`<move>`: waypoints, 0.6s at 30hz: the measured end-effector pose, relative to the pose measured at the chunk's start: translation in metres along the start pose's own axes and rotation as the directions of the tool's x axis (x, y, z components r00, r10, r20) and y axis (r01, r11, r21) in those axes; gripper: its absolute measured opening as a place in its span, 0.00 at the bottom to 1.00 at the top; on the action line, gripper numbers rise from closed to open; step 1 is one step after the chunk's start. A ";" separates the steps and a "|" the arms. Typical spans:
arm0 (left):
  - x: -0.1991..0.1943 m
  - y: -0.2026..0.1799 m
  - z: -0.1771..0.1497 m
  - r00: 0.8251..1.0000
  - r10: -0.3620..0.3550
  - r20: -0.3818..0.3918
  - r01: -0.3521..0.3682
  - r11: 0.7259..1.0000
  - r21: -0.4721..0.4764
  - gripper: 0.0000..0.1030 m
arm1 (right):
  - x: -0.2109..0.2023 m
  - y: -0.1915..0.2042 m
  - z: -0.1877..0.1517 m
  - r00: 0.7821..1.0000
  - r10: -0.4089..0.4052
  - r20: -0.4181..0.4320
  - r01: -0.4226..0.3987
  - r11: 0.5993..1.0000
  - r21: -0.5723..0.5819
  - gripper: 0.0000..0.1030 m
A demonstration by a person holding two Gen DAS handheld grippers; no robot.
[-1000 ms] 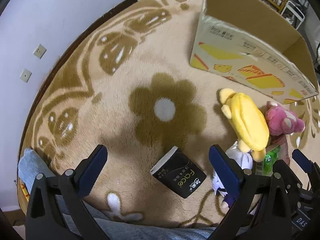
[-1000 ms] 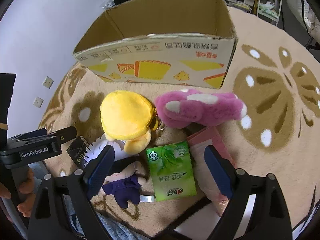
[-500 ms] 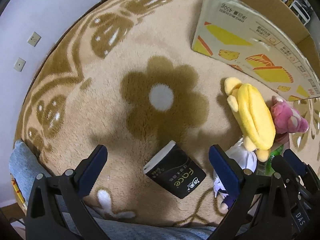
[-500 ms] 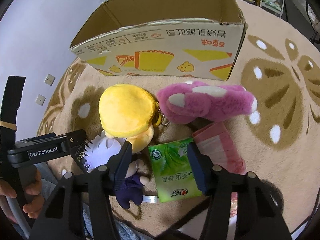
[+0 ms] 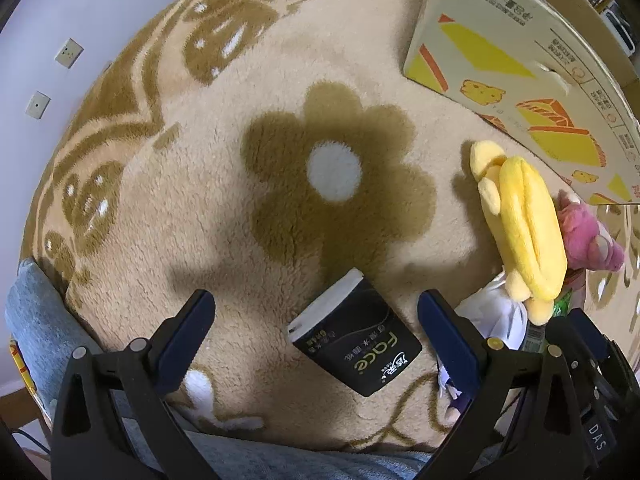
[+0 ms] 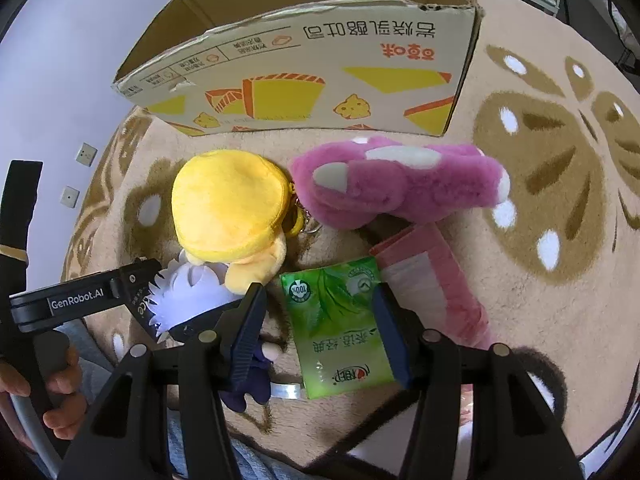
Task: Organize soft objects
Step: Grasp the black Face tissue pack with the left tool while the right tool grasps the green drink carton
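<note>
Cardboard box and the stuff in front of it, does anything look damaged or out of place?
The cardboard box has a ragged, torn top rim, and its print reads upside down from the right wrist view. The yellow plush lies partly on the white-haired doll. Nothing looks spilled.

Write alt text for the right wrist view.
The right gripper, partly closed, straddles a green tissue pack on a beige patterned rug. Beyond lie a yellow plush, a pink plush and an open cardboard box.
</note>
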State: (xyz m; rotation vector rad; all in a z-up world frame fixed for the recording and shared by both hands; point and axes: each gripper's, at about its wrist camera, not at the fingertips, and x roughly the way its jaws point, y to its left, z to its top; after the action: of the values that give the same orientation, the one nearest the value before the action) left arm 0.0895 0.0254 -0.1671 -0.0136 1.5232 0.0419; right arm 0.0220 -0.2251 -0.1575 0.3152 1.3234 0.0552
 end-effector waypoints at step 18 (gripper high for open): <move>0.008 -0.012 -0.011 0.999 -0.013 -0.033 0.014 1.000 0.026 0.88 | 0.004 -0.004 -0.001 1.000 -0.012 -0.028 0.012 1.000 0.017 0.57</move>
State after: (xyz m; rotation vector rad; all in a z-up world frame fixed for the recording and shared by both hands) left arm 0.0790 0.0126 -0.1754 -0.0041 1.5561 0.0109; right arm 0.0215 -0.2275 -0.1625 0.3217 1.3538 0.0384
